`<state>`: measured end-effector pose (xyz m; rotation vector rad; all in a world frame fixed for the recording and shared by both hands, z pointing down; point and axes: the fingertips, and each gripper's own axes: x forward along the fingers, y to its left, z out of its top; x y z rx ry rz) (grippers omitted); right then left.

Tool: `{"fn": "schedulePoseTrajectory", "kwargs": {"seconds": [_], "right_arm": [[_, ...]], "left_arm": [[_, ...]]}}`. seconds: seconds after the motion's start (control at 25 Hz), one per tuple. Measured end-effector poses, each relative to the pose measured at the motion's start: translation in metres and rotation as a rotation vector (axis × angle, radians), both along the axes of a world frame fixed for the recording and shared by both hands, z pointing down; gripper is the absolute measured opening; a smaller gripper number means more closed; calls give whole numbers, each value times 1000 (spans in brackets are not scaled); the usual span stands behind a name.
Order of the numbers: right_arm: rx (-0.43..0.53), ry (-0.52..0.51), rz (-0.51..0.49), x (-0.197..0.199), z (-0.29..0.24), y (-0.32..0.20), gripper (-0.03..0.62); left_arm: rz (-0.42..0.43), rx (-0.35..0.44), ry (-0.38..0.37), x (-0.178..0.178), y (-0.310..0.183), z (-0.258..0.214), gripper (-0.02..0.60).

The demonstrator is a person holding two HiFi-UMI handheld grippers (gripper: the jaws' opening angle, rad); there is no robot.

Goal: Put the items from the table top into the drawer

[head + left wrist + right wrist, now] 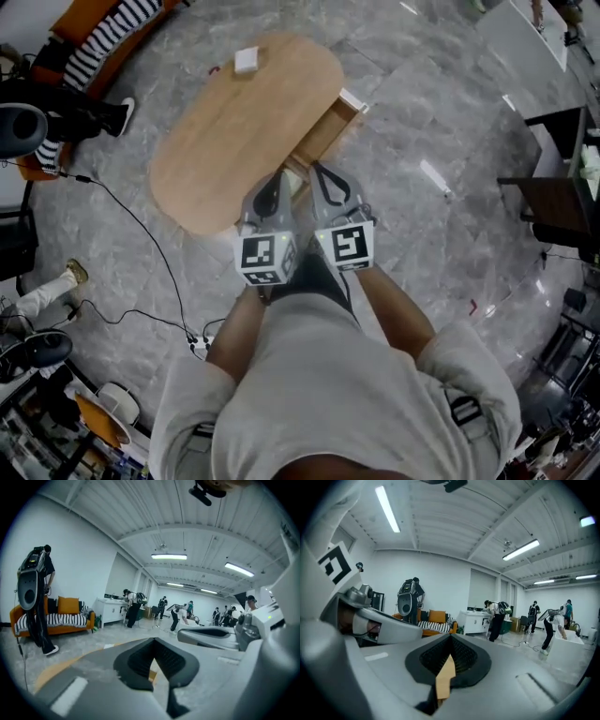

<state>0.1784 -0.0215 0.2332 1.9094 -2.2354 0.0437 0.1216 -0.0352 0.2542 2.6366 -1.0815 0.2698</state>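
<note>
In the head view a small white box (246, 60) lies near the far end of the oval wooden table (216, 150). The table's drawer (330, 127) stands pulled out at its right edge. I hold both grippers raised side by side in front of my chest, above the table's near edge, pointing roughly level. My left gripper (277, 178) (153, 641) is shut with nothing between its pads. My right gripper (317, 171) (450, 640) is shut and empty too; only the table's wood shows through the slit below its pads. Each gripper view shows the other gripper beside it.
An orange sofa (103, 33) with a striped cushion stands at the far left, next to a person's legs (89, 117). Cables (141, 234) run across the marble floor to a power strip (199, 347). Dark furniture (562, 178) stands at the right. Several people work in the room's background.
</note>
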Motion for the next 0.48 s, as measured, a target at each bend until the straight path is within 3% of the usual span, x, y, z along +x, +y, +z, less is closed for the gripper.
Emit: {"fn": "schedulePoseTrajectory", "kwargs": {"seconds": [0.24,0.48], "right_arm": [[51,-13,63,22,-40,15,5],[103,-6,86,41,-51,28,5]], "left_arm": [[83,94,11,30,14,-42,20],[118,122,10,46,30,-47,19]]}}
